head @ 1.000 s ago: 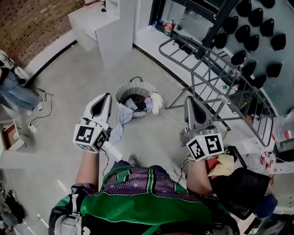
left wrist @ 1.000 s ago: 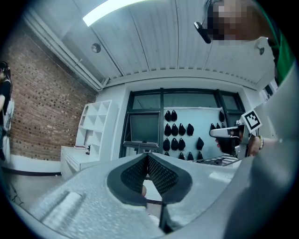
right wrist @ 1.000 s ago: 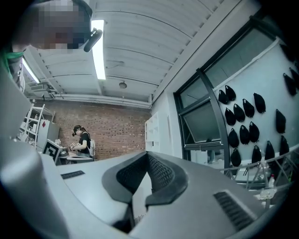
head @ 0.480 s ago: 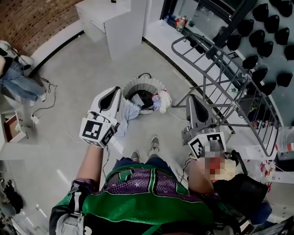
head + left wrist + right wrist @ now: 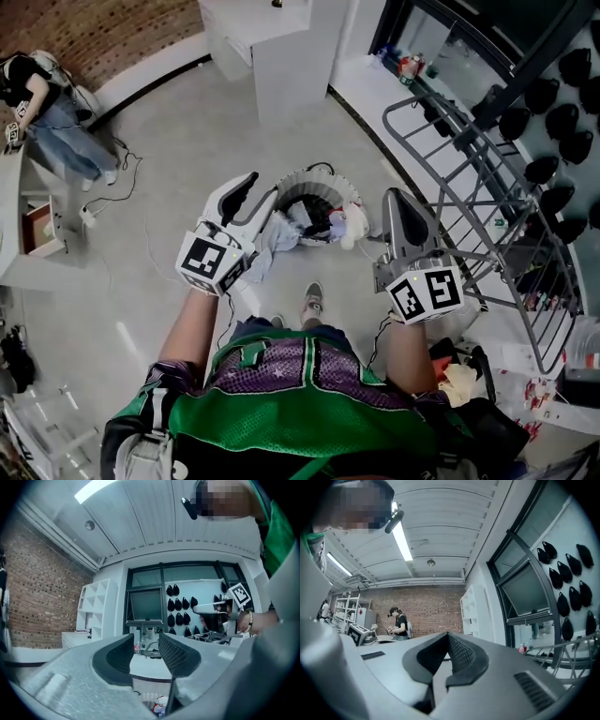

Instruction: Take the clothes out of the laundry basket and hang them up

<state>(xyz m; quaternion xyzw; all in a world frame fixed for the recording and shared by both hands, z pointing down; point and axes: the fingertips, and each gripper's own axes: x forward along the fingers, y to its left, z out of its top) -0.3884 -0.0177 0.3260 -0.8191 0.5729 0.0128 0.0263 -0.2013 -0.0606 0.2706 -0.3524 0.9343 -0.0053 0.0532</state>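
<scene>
laundry basket (image 5: 309,174): on the floor, ahead of the person's feet, between the two tongs.
clothes (image 5: 337,223): in the basket, some hanging over its near rim.
left tongs (image 5: 257,187): just left of the basket.
right tongs (image 5: 395,197): just right of the basket, beside the rack.
drying rack (image 5: 469,178): right of the basket.
shelf unit (image 5: 281,56): behind the basket.
another person (image 5: 47,103): far left, well apart.

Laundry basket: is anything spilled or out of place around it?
Yes. A pale blue garment hangs out over the laundry basket rim, trailing down to the floor, and a white item bulges over the opposite side.
</scene>
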